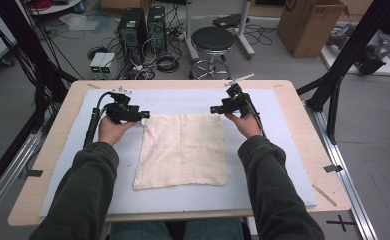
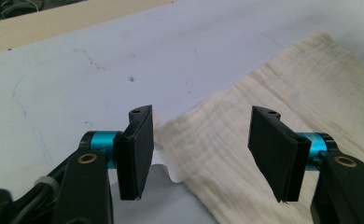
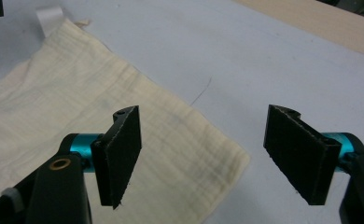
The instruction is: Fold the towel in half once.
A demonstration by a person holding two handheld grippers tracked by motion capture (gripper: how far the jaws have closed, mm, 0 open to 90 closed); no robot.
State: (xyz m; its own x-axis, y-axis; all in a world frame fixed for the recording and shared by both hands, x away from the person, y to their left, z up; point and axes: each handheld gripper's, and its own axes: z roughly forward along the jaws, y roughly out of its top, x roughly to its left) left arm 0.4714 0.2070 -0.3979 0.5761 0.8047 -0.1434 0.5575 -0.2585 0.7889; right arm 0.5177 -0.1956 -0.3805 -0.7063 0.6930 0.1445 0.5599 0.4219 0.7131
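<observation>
The left gripper (image 2: pixel 203 154) is standing with its jaws spread wide, nothing between the pads touching them. In the left gripper view, the corner of the cream cloth (image 2: pixel 264 121) is lying in the gap between the two fingers (image 2: pixel 138 154), nearer the left one, with the cloth running away past the right finger and beyond. A small white tag (image 2: pixel 164 170) is sticking out of the cloth edge just beside the left finger.

The right gripper (image 3: pixel 203 158) is likewise holding its jaws wide apart and gripping nothing. In the right gripper view, another corner of the cloth (image 3: pixel 77 116) is lying below the gap, closer to the left finger (image 3: pixel 119 158), while the right finger is hanging over bare pale blue mat (image 3: pixel 264 56). Whether either gripper is touching the fabric cannot be told.

From the high view, the left gripper (image 1: pixel 144 115) is sitting at the far left corner of the cloth (image 1: pixel 183 150) and the right gripper (image 1: pixel 214 108) at its far right corner, each in a hand (image 1: pixel 114 129) coming out of a dark green sleeve (image 1: pixel 88 185). The cloth is lying flat and roughly square, spreading from the fingers back toward the person. The mat (image 1: pixel 263 100) is lying under it, covering most of the wooden table (image 1: pixel 303 125). Beyond the table, a black stool (image 1: pixel 212 42) and computer towers (image 1: pixel 133 30) are standing on the floor.
</observation>
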